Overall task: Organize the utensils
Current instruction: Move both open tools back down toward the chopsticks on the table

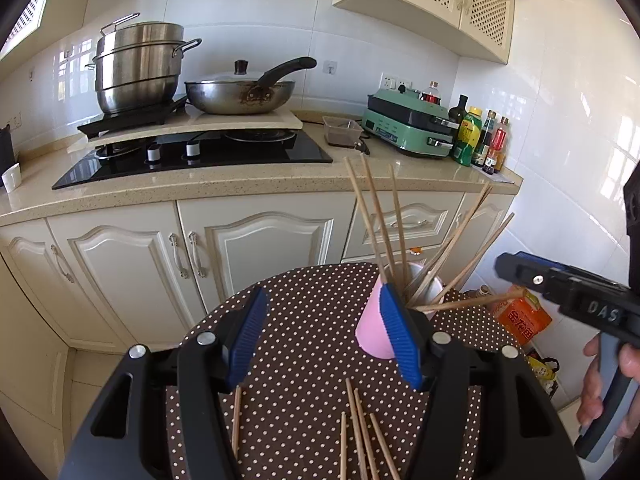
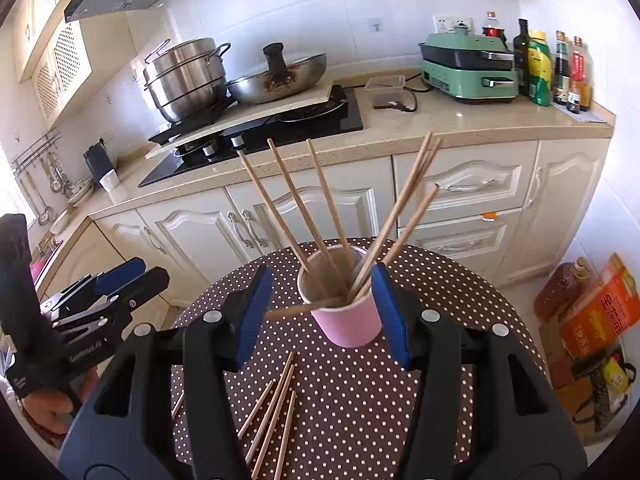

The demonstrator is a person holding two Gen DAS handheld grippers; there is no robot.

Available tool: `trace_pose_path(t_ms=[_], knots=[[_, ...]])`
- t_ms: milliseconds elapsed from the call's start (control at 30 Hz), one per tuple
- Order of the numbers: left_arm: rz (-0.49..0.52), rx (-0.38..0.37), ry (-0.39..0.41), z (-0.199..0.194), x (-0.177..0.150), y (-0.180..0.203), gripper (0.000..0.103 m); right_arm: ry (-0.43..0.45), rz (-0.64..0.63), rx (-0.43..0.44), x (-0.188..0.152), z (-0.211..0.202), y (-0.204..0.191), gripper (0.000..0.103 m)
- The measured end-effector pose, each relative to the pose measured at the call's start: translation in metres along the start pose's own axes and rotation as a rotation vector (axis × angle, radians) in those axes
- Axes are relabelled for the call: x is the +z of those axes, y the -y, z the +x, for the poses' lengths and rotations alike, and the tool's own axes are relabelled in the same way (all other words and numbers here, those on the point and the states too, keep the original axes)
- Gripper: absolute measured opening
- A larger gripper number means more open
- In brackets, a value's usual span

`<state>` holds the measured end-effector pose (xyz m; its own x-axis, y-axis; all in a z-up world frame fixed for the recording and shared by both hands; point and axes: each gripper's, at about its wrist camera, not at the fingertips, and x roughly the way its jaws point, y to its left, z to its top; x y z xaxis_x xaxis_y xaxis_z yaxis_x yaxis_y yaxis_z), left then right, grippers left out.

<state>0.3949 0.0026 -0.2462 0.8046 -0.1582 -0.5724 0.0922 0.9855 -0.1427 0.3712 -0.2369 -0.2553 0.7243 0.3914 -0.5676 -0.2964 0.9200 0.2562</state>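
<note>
A pink paper cup [image 2: 348,326] stands on the brown polka-dot table [image 2: 440,288] and holds several wooden chopsticks [image 2: 296,204] fanned out upright. One more chopstick [image 2: 304,307] lies nearly level across the cup's rim, its outer end near my right gripper's left pad, and no pad presses on it. My right gripper [image 2: 322,316] is open, with the cup between its fingers. My left gripper [image 1: 324,336] is open and empty, with the cup [image 1: 370,328] just behind its right finger. Several loose chopsticks [image 1: 360,432] lie on the table below both grippers. A hand holds each gripper.
Beyond the table runs a counter [image 1: 240,184] with a black hob, a steel steamer pot [image 1: 138,68], a wok [image 1: 240,94], a green appliance [image 1: 412,124] and bottles [image 1: 480,140]. Cream cabinets stand below. An orange bag [image 2: 596,312] and an oil bottle sit on the floor at the right.
</note>
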Motion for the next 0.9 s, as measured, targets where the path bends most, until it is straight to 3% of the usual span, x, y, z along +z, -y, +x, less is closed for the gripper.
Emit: trace_pose_path(t_ms=[133,300,433,533,733,800,833,900], knots=[[-0.061,-0.013,-0.056,-0.001,-0.007,-0.023,0.058,-0.001,0.035,-0.033,-0.01,-0.015,0.006,0.052],[-0.111,0.028,-0.244,0.019,-0.032,-0.06,0.058,-0.077,0.087,-0.067,-0.037,-0.014,0.014,0.052],[-0.082,0.064,-0.4,0.04,-0.058,-0.078,0.058,-0.207,0.084,-0.084,-0.066,0.001,0.006,0.051],[-0.057,0.099,-0.467,0.053,-0.072,-0.086,0.058,-0.314,0.092,-0.079,-0.087,0.017,-0.001,0.051],[-0.033,0.091,-0.597,0.081,-0.095,-0.093,0.058,-0.494,0.094,-0.061,-0.122,0.048,-0.016,0.051],[-0.02,0.092,-0.615,0.087,-0.099,-0.09,0.046,-0.556,0.094,-0.054,-0.129,0.058,-0.019,0.045],[-0.016,0.089,-0.629,0.09,-0.101,-0.089,0.043,-0.583,0.095,-0.052,-0.133,0.063,-0.019,0.037],[-0.001,0.096,-0.663,0.101,-0.104,-0.086,0.033,-0.636,0.091,-0.054,-0.139,0.072,-0.02,0.034]])
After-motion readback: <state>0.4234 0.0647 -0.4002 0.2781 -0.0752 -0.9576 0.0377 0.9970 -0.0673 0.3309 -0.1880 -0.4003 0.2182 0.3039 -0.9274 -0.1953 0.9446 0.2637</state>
